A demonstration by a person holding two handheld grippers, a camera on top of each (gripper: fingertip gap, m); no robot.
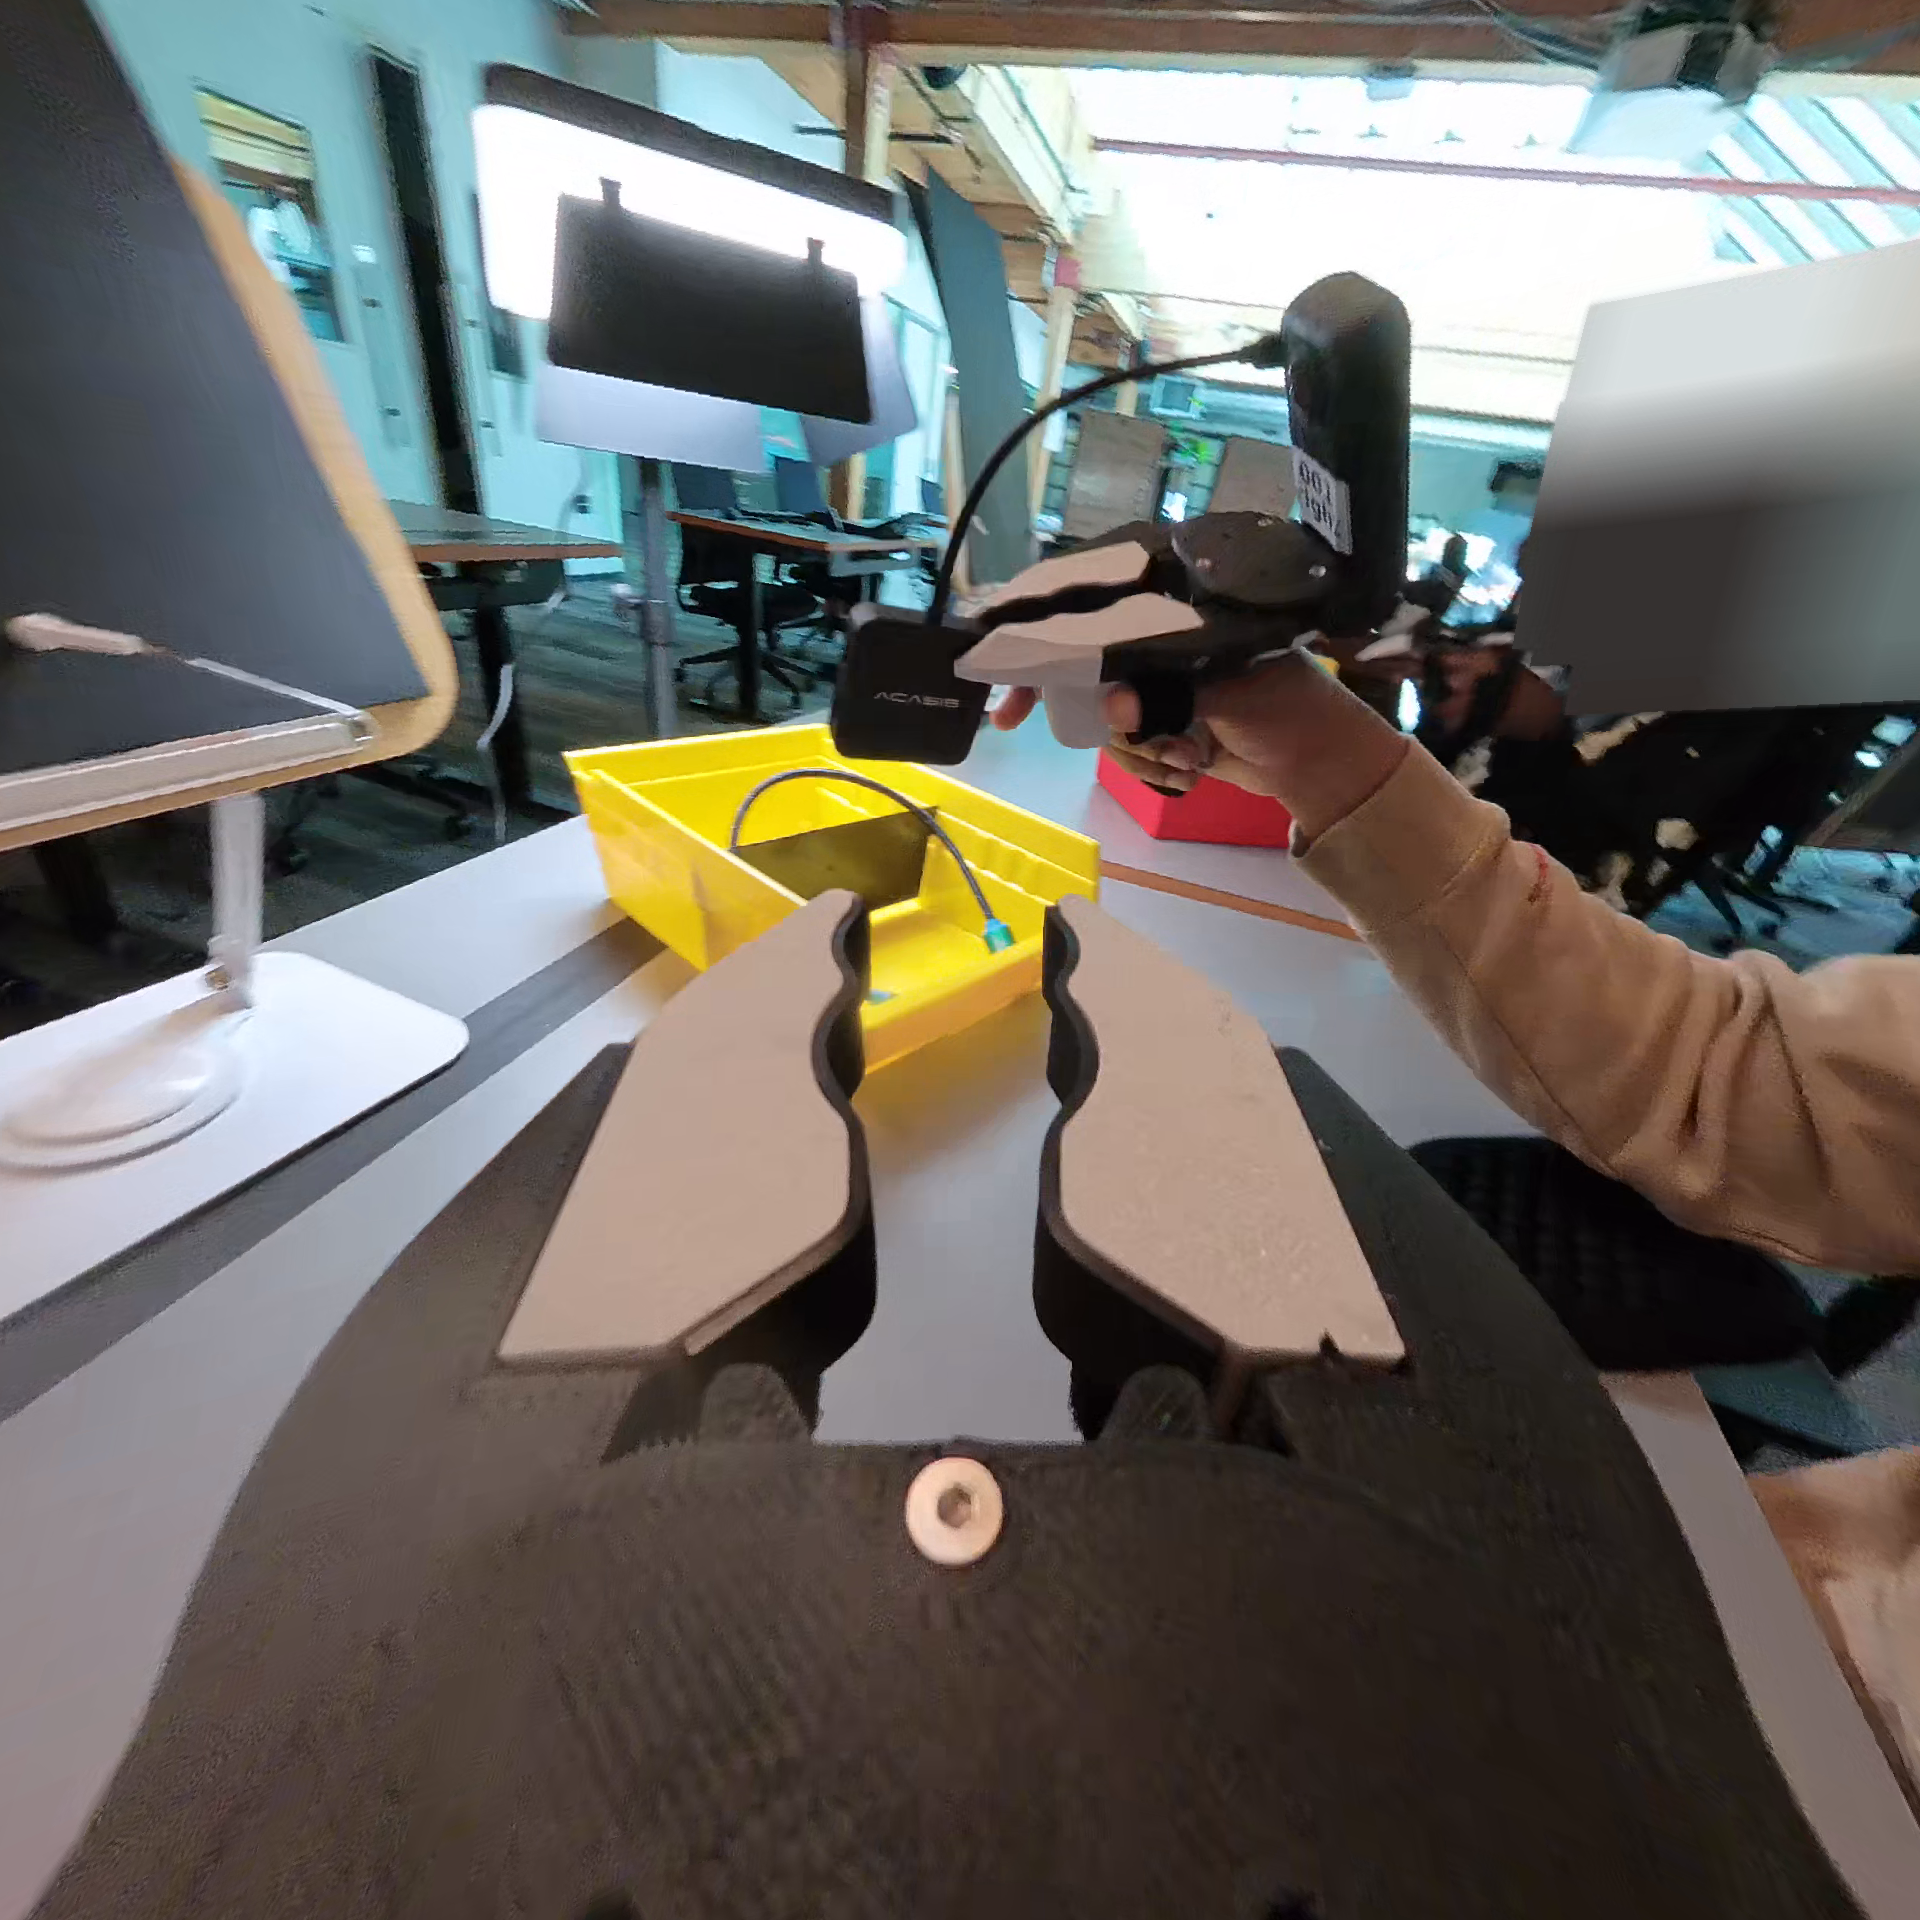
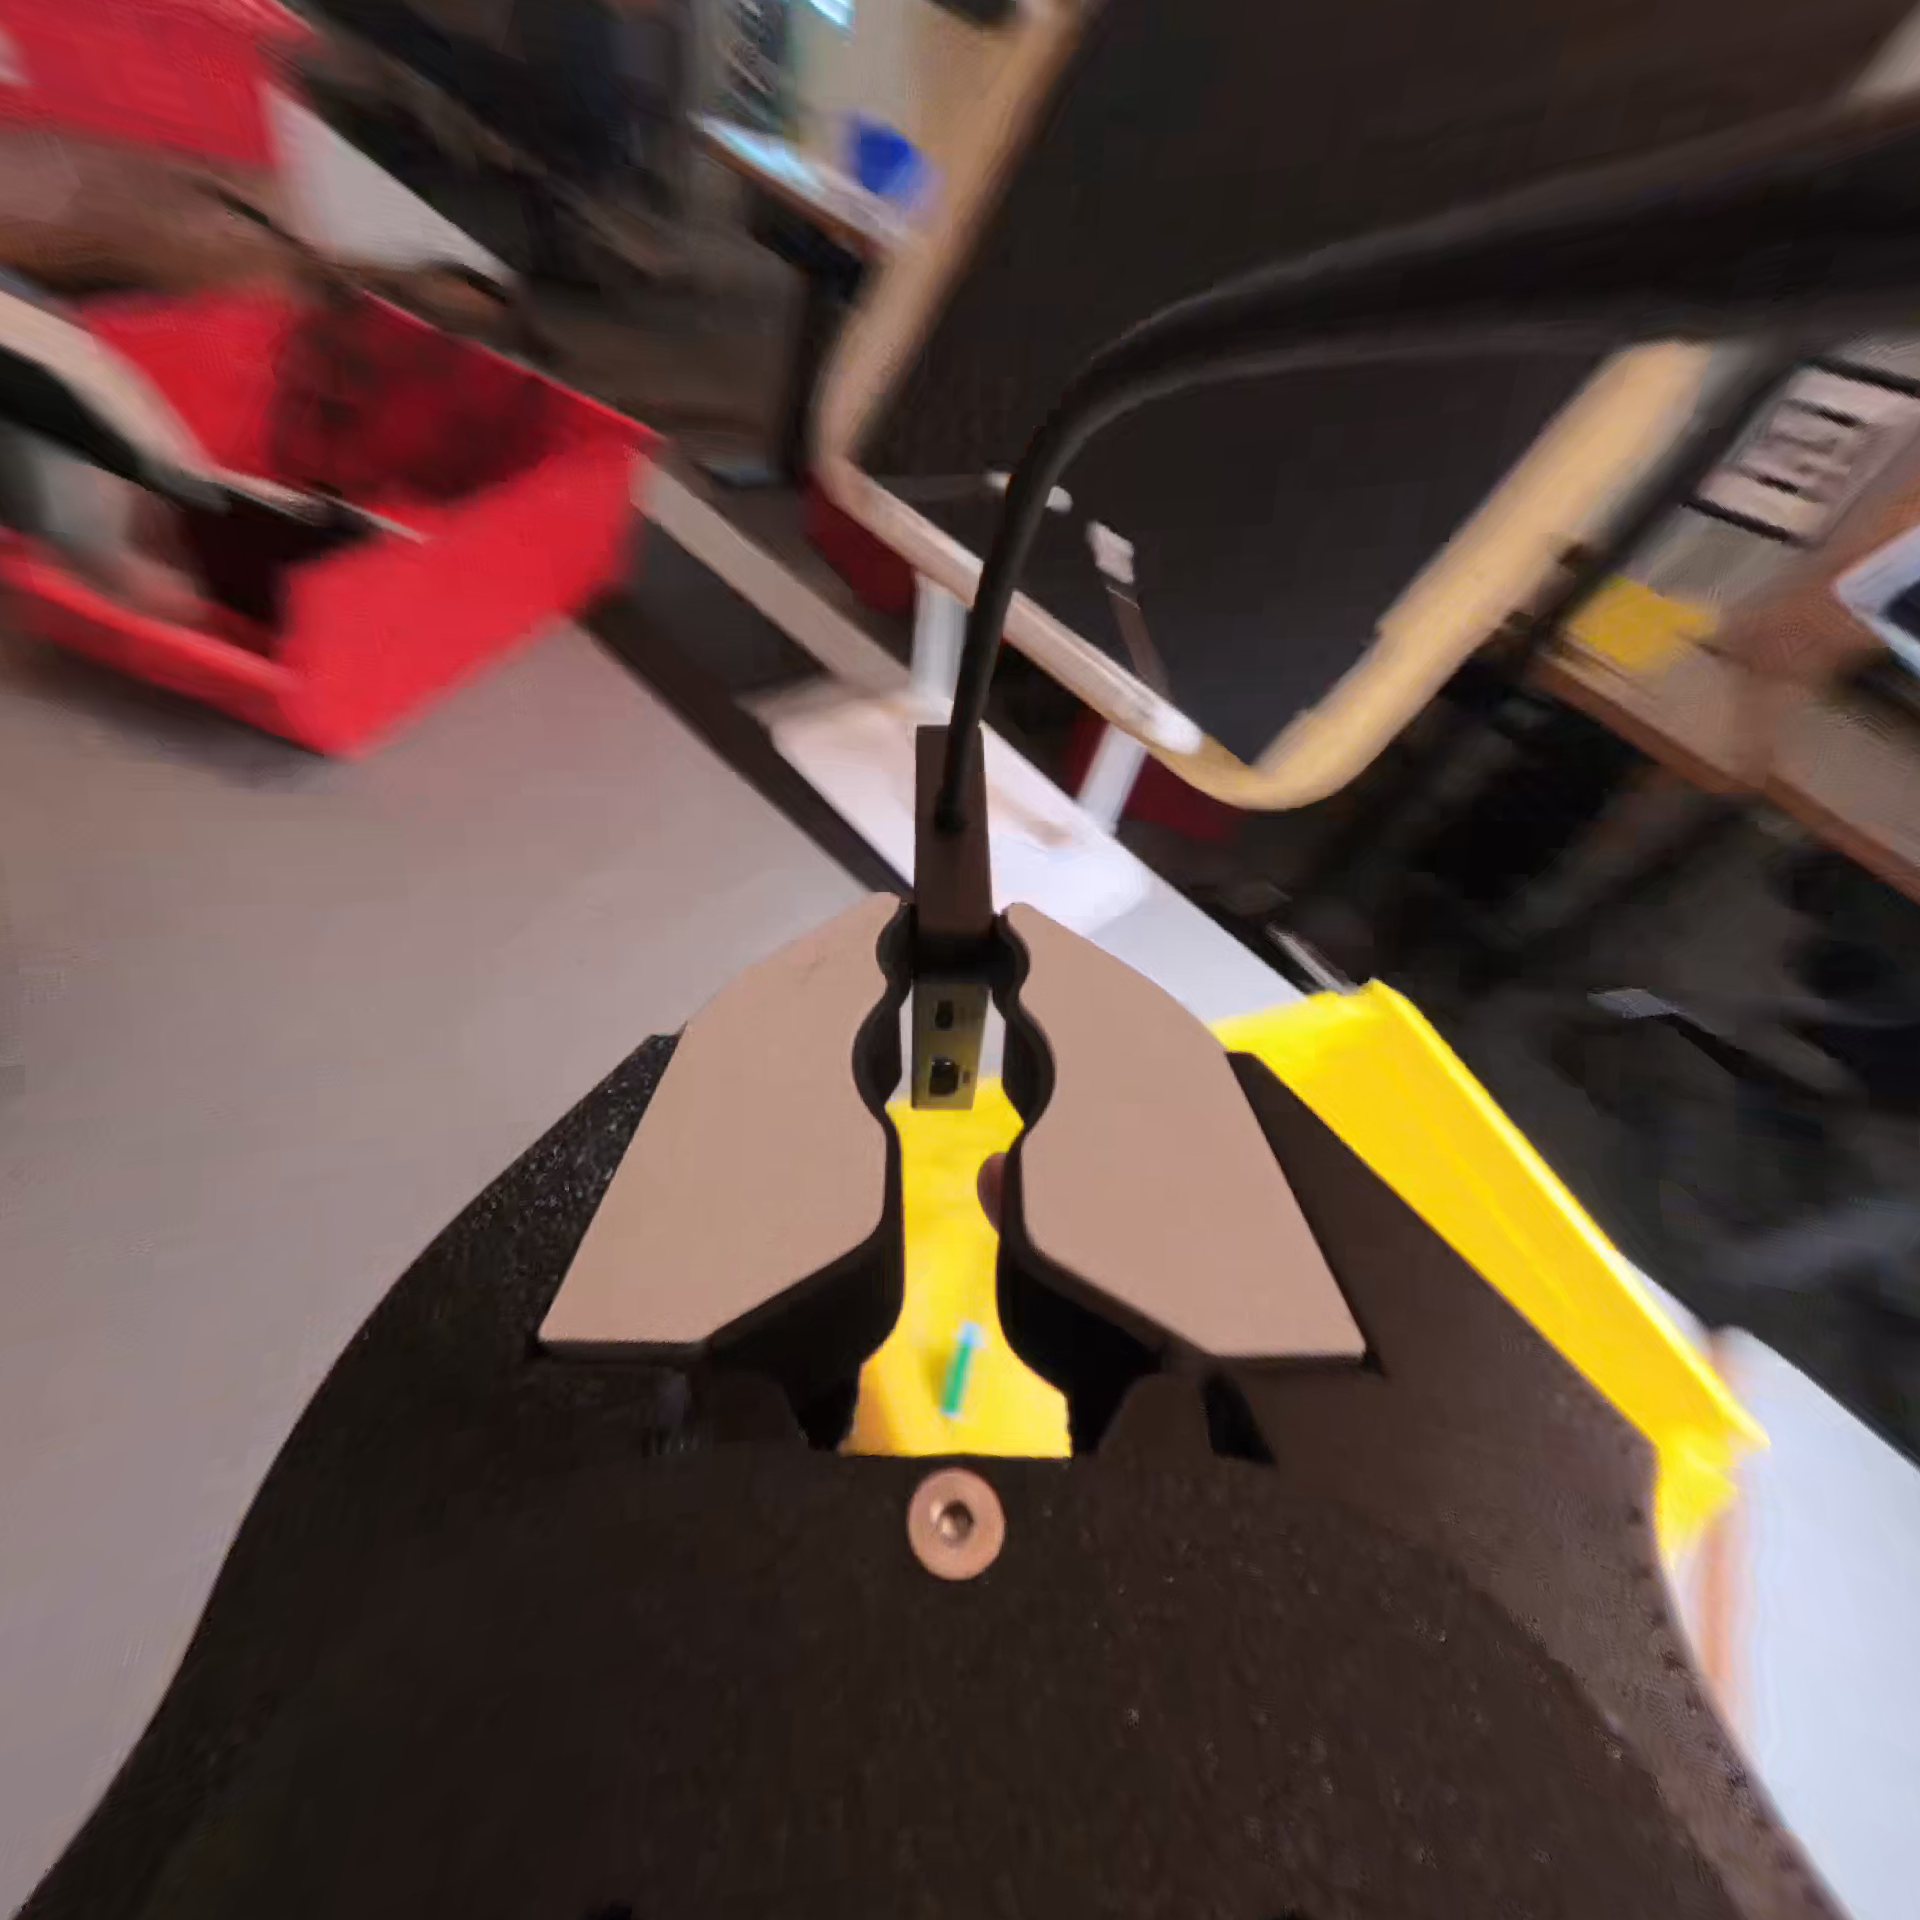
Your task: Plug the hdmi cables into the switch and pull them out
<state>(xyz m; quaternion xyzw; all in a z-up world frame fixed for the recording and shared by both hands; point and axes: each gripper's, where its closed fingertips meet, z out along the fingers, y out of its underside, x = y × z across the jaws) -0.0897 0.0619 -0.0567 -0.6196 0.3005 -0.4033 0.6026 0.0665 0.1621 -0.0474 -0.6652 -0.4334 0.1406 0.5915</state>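
Held the black switch (image 1: 906, 698) aloft in the right tongs (image 1: 977, 649), well above the grey tabletop (image 1: 1382, 1023) and above the far end of the yellow bin (image 1: 665, 831). Seen from the right wrist view, pinched edge-on between the grey fingertips (image 2: 831, 966) of the right tongs (image 2: 948, 925), with the switch (image 2: 948, 1039) showing two small ports on its near face. Trailed a black cable (image 1: 1023, 457) from the switch's top in an arc back toward the black camera body (image 1: 1345, 436) mounted on the right tool; same cable (image 2: 1039, 499) rising and curving off to the right in the right wrist view. Gripped by a hand (image 1: 1236, 732) in a beige sleeve (image 1: 1558, 997). Left tongs (image 1: 951, 935) spread apart and holding nothing, hovering low over the tabletop, aimed at the near end of the yellow bin. Inside the bin: a black divider (image 1: 831, 852) and a thin grey cable (image 1: 821, 784) looping over it, ending in a teal-tipped connector (image 1: 997, 938) lying on the bin floor just beyond the left fingertips. Red bin (image 1: 1195, 810) farther back on the tabletop, behind the right hand; red bin (image 2: 343, 582) blurred in the right wrist view. Monitor on a white stand (image 1: 239, 997) at the left edge of the tabletop.
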